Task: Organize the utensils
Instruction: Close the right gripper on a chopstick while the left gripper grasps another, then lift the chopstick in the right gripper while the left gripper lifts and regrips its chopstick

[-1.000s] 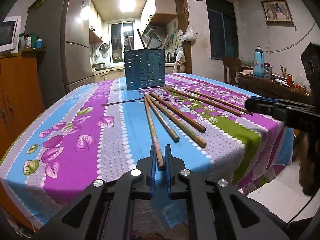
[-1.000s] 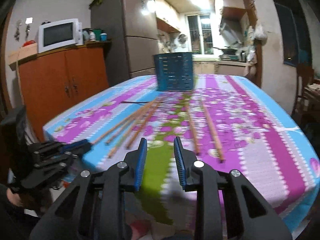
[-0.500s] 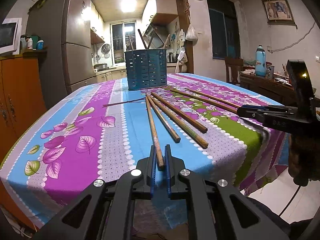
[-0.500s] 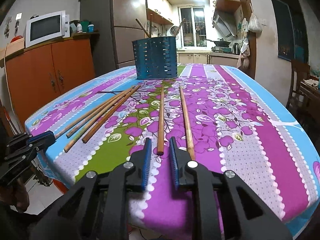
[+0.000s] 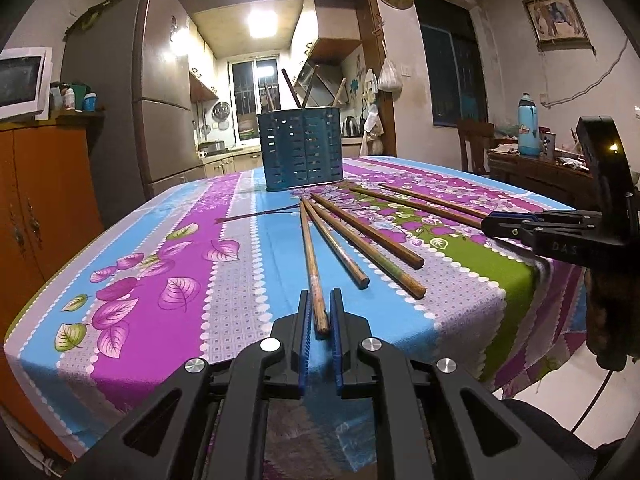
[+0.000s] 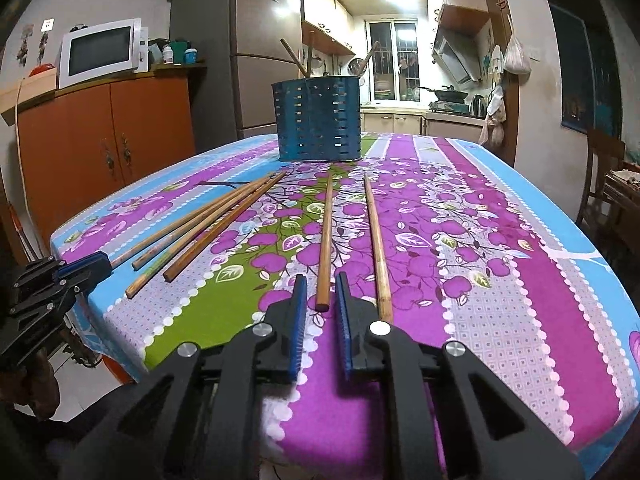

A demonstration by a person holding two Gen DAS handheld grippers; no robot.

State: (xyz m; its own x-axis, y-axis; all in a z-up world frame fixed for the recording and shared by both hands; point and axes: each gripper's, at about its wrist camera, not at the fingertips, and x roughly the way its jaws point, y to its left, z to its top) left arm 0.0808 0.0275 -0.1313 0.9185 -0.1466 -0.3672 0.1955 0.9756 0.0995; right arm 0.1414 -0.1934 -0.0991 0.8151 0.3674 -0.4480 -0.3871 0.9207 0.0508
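Observation:
Several wooden chopsticks lie on the flowered tablecloth [image 5: 168,280] in front of a blue perforated utensil holder [image 5: 301,148], also seen in the right wrist view [image 6: 318,120], which holds a few sticks. My left gripper [image 5: 319,300] is narrowly open, and its jaws straddle the near end of the leftmost chopstick [image 5: 310,256] without pressing it. My right gripper [image 6: 321,286] is open around the near end of another chopstick [image 6: 326,232], with a gap on both sides. A further chopstick [image 6: 376,240] lies just right of it.
A group of three chopsticks [image 6: 208,228] lies left of my right gripper. An orange cabinet [image 6: 100,140] with a microwave [image 6: 100,52] stands left of the table, with a fridge [image 6: 240,60] behind. A side table with a blue bottle [image 5: 528,124] stands to the right.
My right gripper has moved in over the table and its jaws now stand around a chopstick's end. My left gripper has stayed around its chopstick and opened slightly.

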